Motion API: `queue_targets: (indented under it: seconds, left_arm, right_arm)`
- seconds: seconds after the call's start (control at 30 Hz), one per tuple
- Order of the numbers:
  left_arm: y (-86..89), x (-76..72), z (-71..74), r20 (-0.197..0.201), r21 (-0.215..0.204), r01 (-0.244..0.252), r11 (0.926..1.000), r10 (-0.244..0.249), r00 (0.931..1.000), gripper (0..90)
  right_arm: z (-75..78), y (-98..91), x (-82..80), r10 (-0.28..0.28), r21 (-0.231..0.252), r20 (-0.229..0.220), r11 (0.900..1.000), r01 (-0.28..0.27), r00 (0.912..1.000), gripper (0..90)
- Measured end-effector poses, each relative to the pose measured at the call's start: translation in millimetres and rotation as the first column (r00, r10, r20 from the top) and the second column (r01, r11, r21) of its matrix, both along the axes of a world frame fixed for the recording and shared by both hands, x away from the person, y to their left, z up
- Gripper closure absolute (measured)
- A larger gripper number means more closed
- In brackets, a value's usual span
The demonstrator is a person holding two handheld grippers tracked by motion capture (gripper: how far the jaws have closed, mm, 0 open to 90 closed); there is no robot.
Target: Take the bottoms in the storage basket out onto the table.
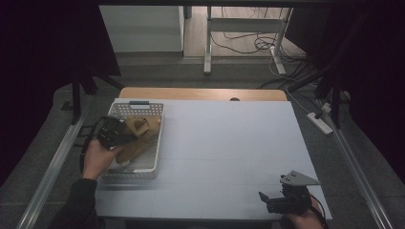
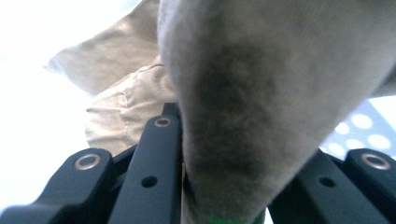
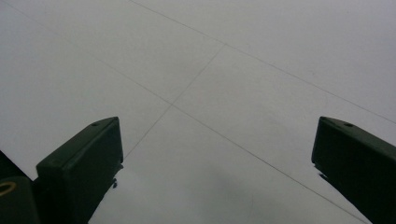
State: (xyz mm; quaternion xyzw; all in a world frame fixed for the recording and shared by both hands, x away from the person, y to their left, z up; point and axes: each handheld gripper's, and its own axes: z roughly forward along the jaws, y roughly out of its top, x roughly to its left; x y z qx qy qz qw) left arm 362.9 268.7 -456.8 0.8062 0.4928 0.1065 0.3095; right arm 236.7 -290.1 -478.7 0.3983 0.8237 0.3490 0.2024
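At the left side of the table (image 1: 229,143), a person's left hand (image 1: 97,159) reaches forward from the near edge, forearm angled up toward a white basket (image 1: 138,109) that sits against the table's left border. The left gripper (image 1: 125,133) in that hand is over the basket, its jaws clamped on a bundle of tan cloth (image 1: 138,138); in the left gripper view the folds of that cloth (image 2: 243,107) bulge out between the two black jaws, with the basket's perforated wall to the right. The cloth hangs partly over the basket's interior, its lower end near the basket floor.

The right gripper (image 1: 267,199) rests low at the table's near right corner, the hand just at the bottom edge, jaws spread wide over bare tabletop (image 3: 224,93) with nothing between them.

Between the basket and the right gripper lies a broad stretch of pale surface. A strip of wood edges the far side.
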Motion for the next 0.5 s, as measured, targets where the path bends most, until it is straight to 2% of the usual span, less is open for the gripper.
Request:
queue_targets:
  seconds: [0.2,0.5]
  left_arm:
    - [4.0,-7.6,11.6,0.043,-0.012,-0.017,0.9998,0.018,0.9989,76.2]
    - [2.5,-13.0,28.3,0.077,-0.014,-0.007,0.9999,0.008,0.9970,76.2]
  right_arm:
    - [0.2,-0.3,-0.1,-0.002,0.002,0.001,1.0000,0.002,1.0000,2.2]
    - [0.1,-0.5,0.1,-0.004,0.007,-0.001,1.0000,0.004,1.0000,2.2]
